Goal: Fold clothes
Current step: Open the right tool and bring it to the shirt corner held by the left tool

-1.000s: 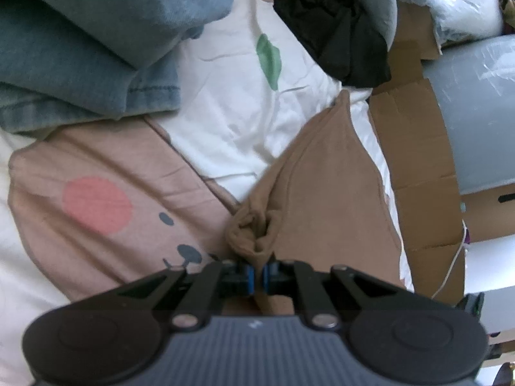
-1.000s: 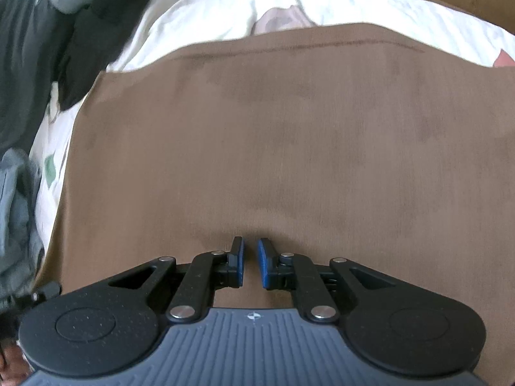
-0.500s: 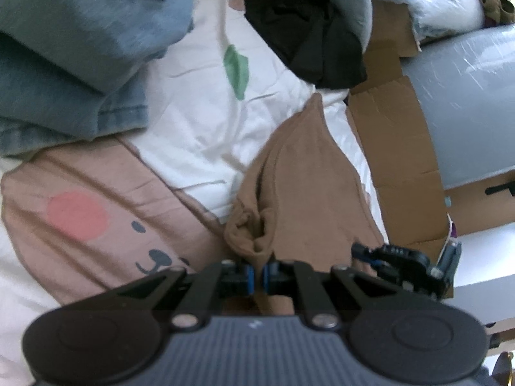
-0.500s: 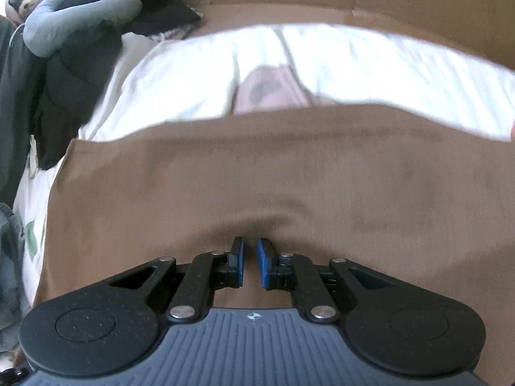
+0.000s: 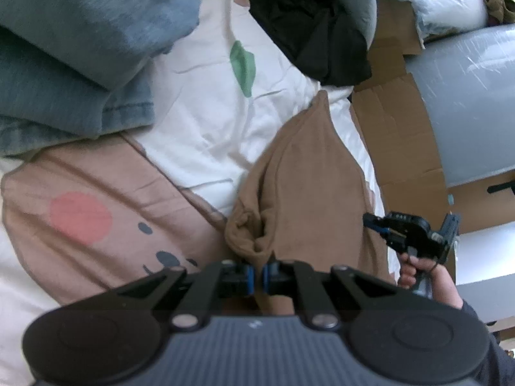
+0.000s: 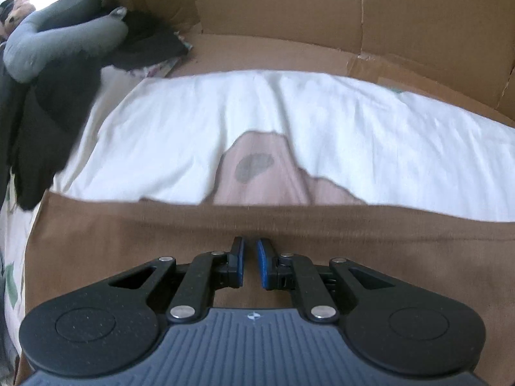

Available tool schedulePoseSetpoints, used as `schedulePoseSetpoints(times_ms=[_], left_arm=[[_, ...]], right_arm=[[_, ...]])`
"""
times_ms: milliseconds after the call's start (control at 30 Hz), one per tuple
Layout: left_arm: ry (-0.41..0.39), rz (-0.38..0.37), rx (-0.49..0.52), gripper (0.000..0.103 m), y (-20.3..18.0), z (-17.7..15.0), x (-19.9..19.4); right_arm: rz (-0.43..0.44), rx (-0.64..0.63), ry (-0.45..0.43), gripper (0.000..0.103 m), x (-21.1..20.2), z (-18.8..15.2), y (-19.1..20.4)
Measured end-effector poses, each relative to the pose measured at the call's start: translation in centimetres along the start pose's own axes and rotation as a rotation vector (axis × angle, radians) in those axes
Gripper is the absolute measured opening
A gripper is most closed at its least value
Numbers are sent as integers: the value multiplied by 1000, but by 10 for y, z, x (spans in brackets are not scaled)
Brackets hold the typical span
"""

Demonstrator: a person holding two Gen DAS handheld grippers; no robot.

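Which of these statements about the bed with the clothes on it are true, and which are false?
1. The left gripper is clamped on the bunched brown knit garment. True.
2. A folded pile of blue denim lies on the white sheet. True.
3. The sheet's bear print has a green cheek. False: the round cheek spot is pink.
4. The black clothing lies on the brown garment. False: it lies apart, beyond the garment's far tip.
5. Flattened brown cardboard lies beside the bed. True.
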State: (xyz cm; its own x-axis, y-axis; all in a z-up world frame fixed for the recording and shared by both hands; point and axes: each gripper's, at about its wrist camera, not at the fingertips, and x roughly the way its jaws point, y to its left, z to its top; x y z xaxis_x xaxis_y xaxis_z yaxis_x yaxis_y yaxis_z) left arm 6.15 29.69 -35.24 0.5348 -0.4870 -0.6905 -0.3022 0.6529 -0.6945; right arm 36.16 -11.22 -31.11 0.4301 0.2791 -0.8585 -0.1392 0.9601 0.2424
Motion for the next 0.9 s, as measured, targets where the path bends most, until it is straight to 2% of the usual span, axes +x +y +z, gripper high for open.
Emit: schedulePoseSetpoints(times_ms=[133, 333, 400, 467, 500, 667, 900], left_arm=[[-7, -16, 15, 6, -5, 1, -3], [-38, -50, 44, 6, -16, 0, -7], [-51, -65, 56, 6, -20, -1, -8], [-64, -82, 75, 6, -26, -3, -9], [-68, -90, 82, 6, -29, -3, -10], [-70, -111, 107, 6, -41, -1, -10], [-43, -109, 121, 6, -50, 11, -11]], right_arm=[[-8, -19, -12, 16, -7, 3, 2], [-30, -34, 31, 18, -20, 9, 1], [-36, -61, 43, 23, -31, 9, 2], [-42, -89, 37, 38, -47, 8, 5], [-42, -99, 32, 39, -55, 5, 7], [8, -129, 1, 43, -94, -18, 20], [91, -170, -14, 43, -135, -81, 45]])
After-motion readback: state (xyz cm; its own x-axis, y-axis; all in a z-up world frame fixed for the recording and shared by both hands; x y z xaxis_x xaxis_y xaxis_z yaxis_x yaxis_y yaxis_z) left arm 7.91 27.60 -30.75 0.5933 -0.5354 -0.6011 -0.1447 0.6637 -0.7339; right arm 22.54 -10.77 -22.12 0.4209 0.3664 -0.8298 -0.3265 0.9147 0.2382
